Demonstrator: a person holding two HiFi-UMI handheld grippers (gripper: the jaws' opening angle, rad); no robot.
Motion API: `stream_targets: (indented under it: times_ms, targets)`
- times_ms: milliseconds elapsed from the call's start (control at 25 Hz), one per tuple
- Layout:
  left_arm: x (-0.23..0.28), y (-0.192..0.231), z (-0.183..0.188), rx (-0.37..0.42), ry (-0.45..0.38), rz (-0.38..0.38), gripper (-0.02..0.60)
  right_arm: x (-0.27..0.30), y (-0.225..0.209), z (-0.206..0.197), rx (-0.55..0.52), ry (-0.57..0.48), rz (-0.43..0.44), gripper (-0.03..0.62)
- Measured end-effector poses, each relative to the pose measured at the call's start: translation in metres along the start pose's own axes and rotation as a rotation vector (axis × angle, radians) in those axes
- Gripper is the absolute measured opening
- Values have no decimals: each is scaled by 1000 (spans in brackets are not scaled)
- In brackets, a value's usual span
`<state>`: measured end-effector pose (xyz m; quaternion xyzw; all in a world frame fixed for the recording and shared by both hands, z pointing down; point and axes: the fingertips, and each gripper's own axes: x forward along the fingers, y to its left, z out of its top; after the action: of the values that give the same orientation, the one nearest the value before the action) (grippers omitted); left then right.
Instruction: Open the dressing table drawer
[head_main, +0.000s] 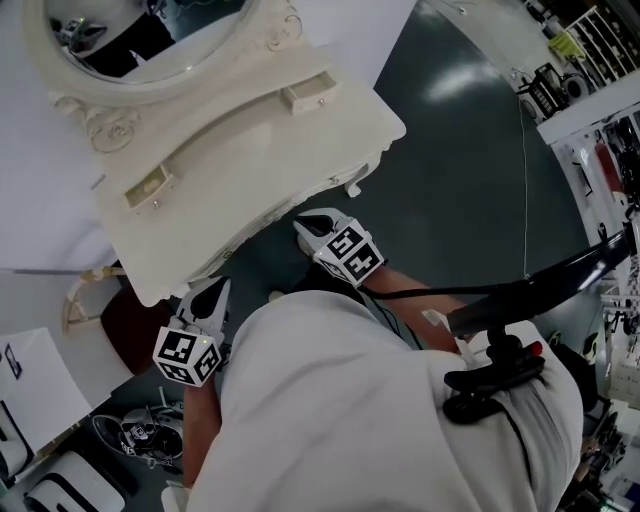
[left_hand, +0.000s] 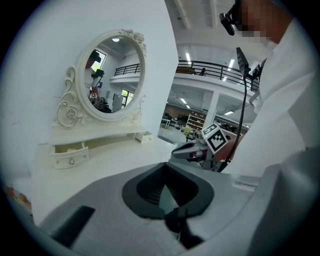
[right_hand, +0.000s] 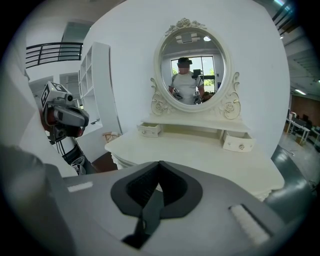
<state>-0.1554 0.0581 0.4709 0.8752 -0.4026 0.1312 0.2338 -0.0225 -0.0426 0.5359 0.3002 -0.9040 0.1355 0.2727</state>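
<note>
The dressing table takes up the upper left of the head view, its bare top sloping from the mirror at the back edge to the scalloped front edge nearest the person. Both tongs hang just off that front edge and touch nothing. The left gripper is near the front left corner and the right gripper is towards the middle. Each is clenched on nothing, jaws pressed together.

Two small drawers sit on the raised shelf along the back edge, one at the back left and one at the back right. I cannot tell which one is meant. The left one looks as if it already stands out a little.

Each front carries a tiny knob, and I judge that to be the main trouble. Shut jaws would only bump it, so they must part first, and a shallow pinch could slip off. A pull off the drawer's line may jam it. A hard pull could bring so short a drawer right out of the shelf. A long reach across the top risks knocking the mirror's frame.
</note>
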Motion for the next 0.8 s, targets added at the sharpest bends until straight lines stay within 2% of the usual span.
stream_targets:
  times_ms: [800]
  targets:
    - [18,7,2,-10,24,-9,2,5,-17,-3,19,7,-5,0]
